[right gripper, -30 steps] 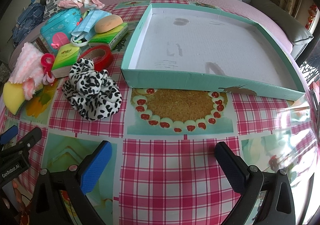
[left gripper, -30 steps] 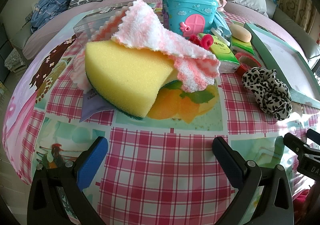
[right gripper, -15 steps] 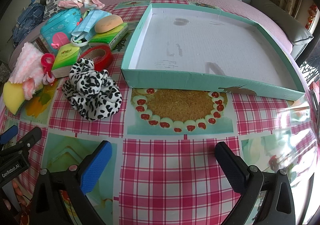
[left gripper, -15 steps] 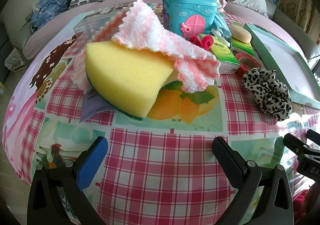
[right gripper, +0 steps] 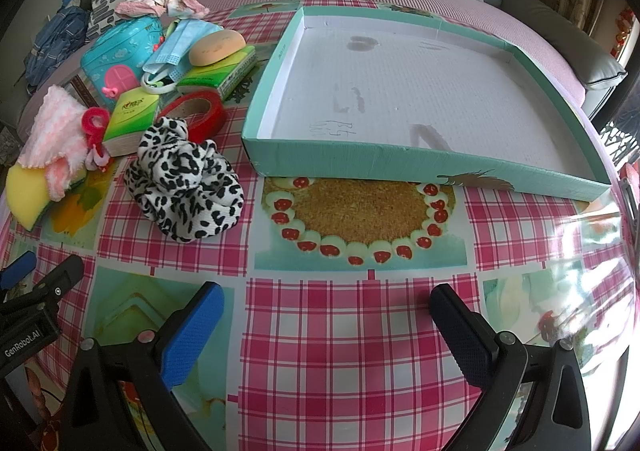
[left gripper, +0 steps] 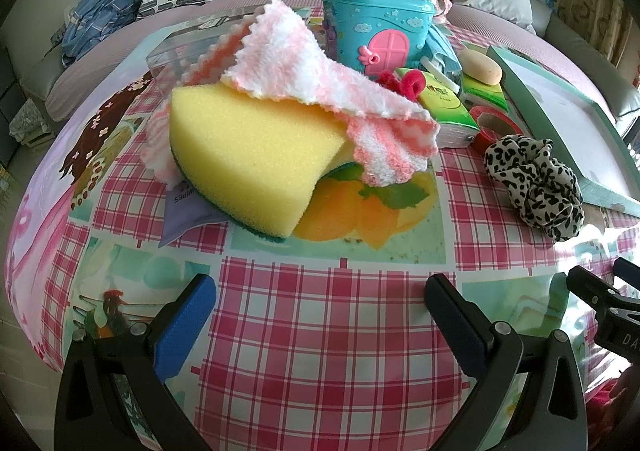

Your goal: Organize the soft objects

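The yellow sponge (left gripper: 248, 155) lies straight ahead of the left gripper (left gripper: 320, 315) – pink-and-white cloth (left gripper: 320, 91) draped over it – well apart from its spread, empty jaws. The leopard-print scrunchie (right gripper: 186, 183) sits ahead-left of the right gripper (right gripper: 322, 327), likewise spread and empty; the teal tray (right gripper: 400, 161) lies ahead.

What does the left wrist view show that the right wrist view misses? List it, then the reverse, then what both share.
Only the left wrist view: the clear plastic box behind the pink-and-white cloth, and the purple wipes packet under the yellow sponge.

Only the right wrist view: the whole teal tray, nothing in it, and the blue face mask.

Both: sponge, cloth, leopard-print scrunchie, turquoise toy house, green tissue packs, red tape roll, checked tablecloth. The left tool and right tool are both open, holding nothing.
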`<state>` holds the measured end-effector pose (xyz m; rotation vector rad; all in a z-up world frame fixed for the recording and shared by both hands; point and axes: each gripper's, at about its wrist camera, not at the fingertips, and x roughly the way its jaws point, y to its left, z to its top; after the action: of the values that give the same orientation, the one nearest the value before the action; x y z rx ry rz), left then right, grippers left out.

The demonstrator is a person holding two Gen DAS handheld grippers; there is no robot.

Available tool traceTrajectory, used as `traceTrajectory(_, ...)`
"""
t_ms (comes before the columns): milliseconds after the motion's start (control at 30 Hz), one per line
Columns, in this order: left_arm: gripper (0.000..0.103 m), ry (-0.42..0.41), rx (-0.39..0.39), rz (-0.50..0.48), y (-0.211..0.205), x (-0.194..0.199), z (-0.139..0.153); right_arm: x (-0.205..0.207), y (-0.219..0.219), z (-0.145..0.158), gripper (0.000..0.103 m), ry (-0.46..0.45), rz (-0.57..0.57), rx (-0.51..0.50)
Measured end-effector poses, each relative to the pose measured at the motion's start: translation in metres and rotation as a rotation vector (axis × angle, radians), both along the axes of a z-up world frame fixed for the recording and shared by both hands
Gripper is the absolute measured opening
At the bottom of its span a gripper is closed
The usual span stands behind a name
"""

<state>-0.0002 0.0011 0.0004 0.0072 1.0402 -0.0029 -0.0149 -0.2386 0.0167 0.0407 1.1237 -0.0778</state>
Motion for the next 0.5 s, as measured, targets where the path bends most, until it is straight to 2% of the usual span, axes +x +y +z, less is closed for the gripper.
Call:
traceTrajectory(267, 0.103, 0.004, -0.003, -0.021, -0.002, 0.0, 0.0, 0.0, 0.0, 0.0, 0.103, -0.001, -0.001, 0.0)
traceTrajectory(500, 0.103, 0.003, -0.008, -0.093, -0.013, -0.001, 0.001, 0.0, 0.0, 0.0, 0.103, -0.002, -0.001, 0.003)
